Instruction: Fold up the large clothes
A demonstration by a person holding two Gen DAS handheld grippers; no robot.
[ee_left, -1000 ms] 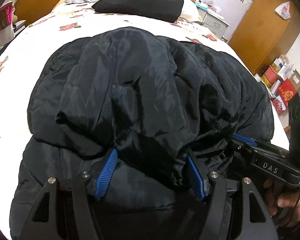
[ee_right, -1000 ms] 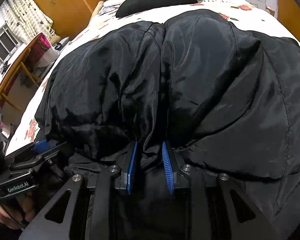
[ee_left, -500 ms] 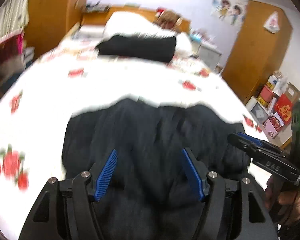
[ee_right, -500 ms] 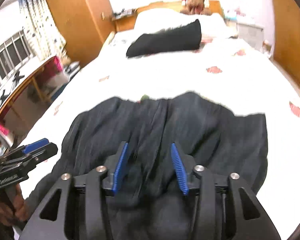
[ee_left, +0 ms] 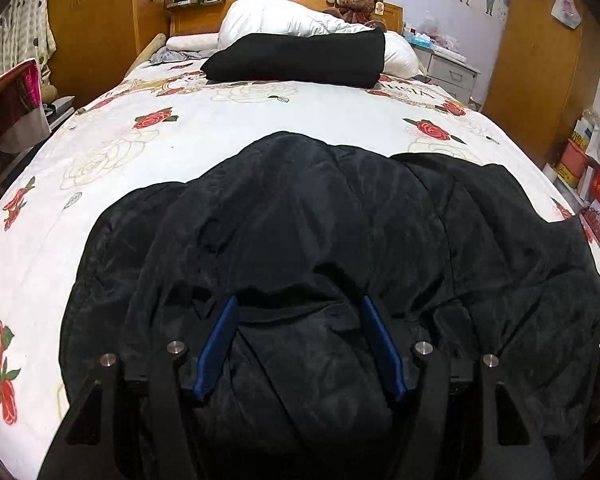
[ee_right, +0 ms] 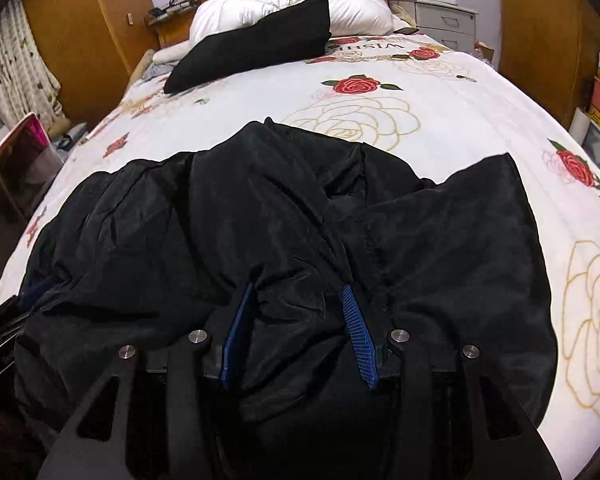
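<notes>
A large black padded jacket (ee_left: pixel 340 232) lies bunched on the near end of the bed; it also fills the near half of the right wrist view (ee_right: pixel 260 220). My left gripper (ee_left: pixel 298 304) is open, its blue pads wide apart with jacket fabric lying between and over them. My right gripper (ee_right: pixel 298 292) is also open, with a fold of the jacket lying between its blue pads. The fingertips of both grippers are partly hidden under folds of fabric. The right edge of the jacket (ee_right: pixel 500 208) lies flat on the sheet.
The bed (ee_left: pixel 220 120) has a white sheet with red roses. A folded black garment (ee_left: pixel 300 60) lies near the white pillows (ee_left: pixel 284 20), with a teddy bear (ee_left: pixel 354 2) behind. Wooden wardrobes, a grey bedside drawer unit (ee_left: pixel 448 70) and boxes (ee_left: pixel 592 184) flank the bed.
Both grippers opened from a narrower grip on the jacket, swung up and back fast, then came down again onto its near edge. The jacket now lies lower and flatter.
</notes>
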